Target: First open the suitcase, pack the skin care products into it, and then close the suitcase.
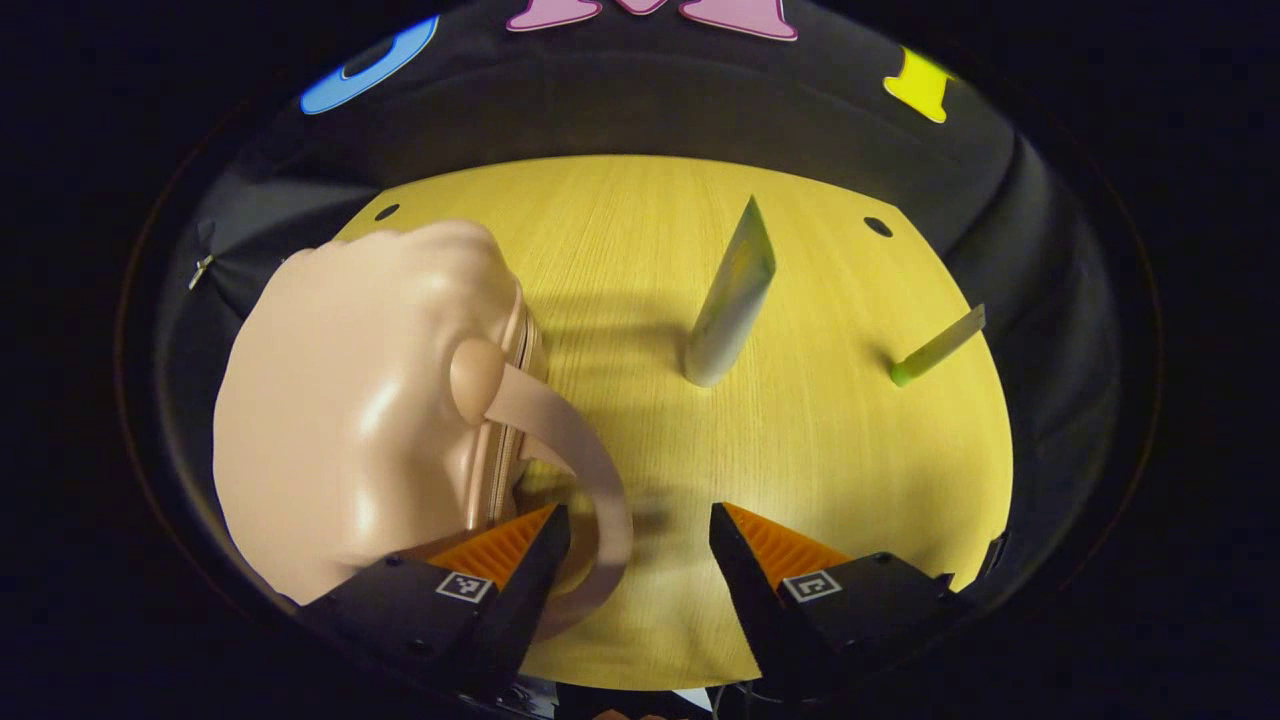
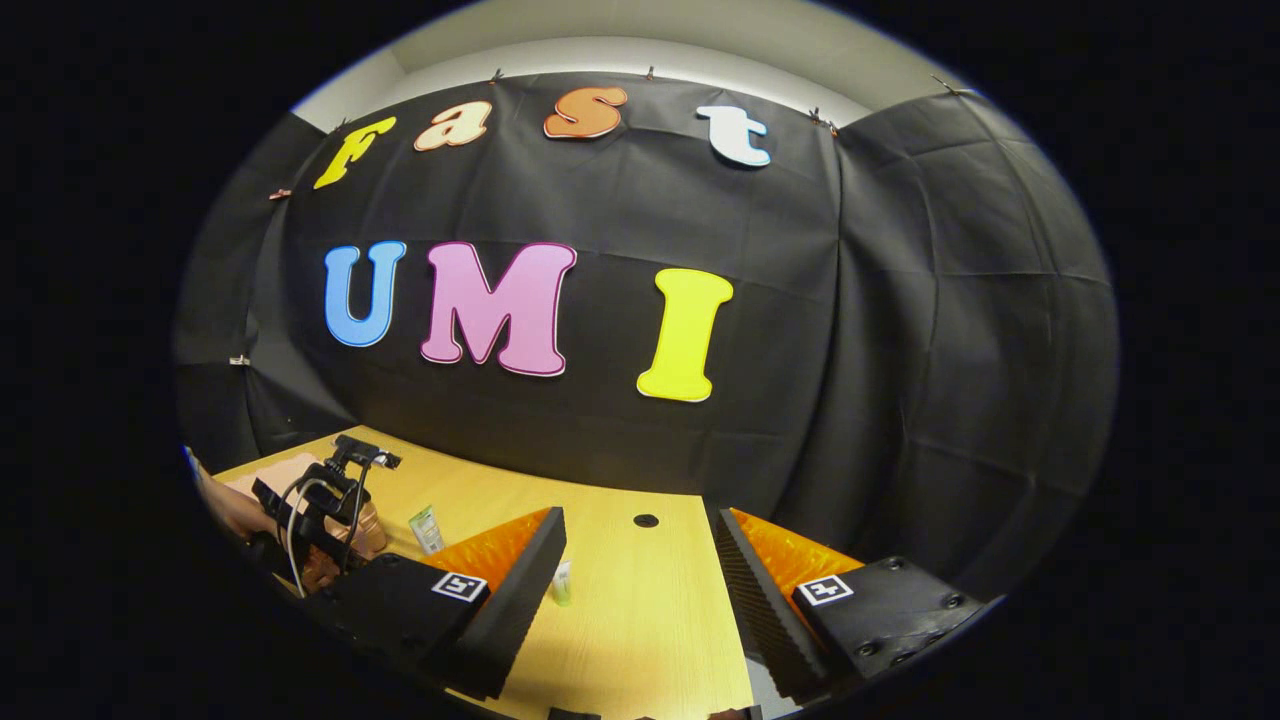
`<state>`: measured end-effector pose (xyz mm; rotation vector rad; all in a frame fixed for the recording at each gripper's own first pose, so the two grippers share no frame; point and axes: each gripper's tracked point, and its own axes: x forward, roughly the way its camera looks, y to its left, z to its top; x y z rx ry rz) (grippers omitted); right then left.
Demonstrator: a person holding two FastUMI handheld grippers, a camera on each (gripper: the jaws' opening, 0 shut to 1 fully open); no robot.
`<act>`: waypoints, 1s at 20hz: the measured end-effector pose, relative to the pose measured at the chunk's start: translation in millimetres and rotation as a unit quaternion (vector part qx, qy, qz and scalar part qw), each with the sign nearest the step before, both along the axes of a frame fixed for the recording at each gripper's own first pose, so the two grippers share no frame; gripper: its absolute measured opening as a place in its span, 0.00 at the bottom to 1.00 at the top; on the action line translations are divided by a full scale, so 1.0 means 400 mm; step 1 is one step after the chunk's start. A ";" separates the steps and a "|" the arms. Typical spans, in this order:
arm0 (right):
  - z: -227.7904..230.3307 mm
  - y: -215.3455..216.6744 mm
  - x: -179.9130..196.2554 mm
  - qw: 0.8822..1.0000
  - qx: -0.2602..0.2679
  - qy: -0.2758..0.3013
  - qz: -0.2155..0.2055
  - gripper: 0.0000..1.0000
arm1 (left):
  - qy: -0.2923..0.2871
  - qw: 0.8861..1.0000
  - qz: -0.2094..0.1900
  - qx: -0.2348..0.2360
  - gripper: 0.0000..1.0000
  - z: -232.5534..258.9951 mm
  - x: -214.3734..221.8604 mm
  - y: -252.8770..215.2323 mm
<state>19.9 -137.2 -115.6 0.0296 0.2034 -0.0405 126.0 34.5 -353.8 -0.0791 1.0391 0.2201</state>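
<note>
Left tongs (image 1: 640,540) stand released, jaws wide apart, low over the counter (image 1: 850,470) just beside the suitcase (image 1: 350,420), and one finger is close to the suitcase's strap handle (image 1: 580,470), though I cannot tell if it touches. Right tongs (image 2: 640,560) are also released and grasp nothing; they are held higher and point toward the booth wall. The suitcase is a small pale pink hard shell, closed, with the zipper seam (image 1: 505,440) running along the edge that faces the products. Its shell looks glossy and stiff, so I judge it slippery for the pads and too wide to pinch. The flat strap seems soft and bendable, a better place to take hold for steadying, while for opening the zipper pull would be the place, but I cannot make it out. Beside the suitcase, on its zipper side, a large pale tube (image 1: 735,295) stands on its cap, and farther on the same side is a thin green tube (image 1: 935,350), also on its cap. Both look light and a little squeezable, easy to tip, so a gentle grip on the lower body, near the cap, seems safest.
</note>
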 end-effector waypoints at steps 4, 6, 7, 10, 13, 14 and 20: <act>-0.022 -0.009 0.025 1.000 0.007 0.004 0.014 0.96 | 0.013 0.999 -0.027 0.025 0.27 0.014 -0.004 0.019; -0.040 0.004 0.033 1.000 0.008 0.008 0.024 0.96 | -0.011 0.994 -0.076 0.080 0.20 0.085 0.005 0.022; -0.046 0.016 0.038 0.999 0.011 0.011 0.030 0.96 | -0.029 0.991 -0.089 0.100 0.16 0.138 0.020 0.033; -0.040 0.069 0.072 0.999 0.019 0.015 0.049 0.96 | -0.073 0.995 -0.062 0.041 0.13 0.312 0.008 0.051; 0.032 0.146 0.109 0.998 0.021 -0.014 0.065 0.96 | -0.120 0.990 -0.051 0.045 0.13 0.477 -0.019 0.165; 0.053 0.173 0.122 0.997 0.017 -0.027 0.067 0.96 | -0.134 0.988 -0.055 0.055 0.12 0.529 -0.033 0.213; 0.110 0.391 0.146 0.996 0.040 -0.034 0.072 0.96 | -0.169 0.976 -0.015 0.139 0.12 0.716 -0.166 0.651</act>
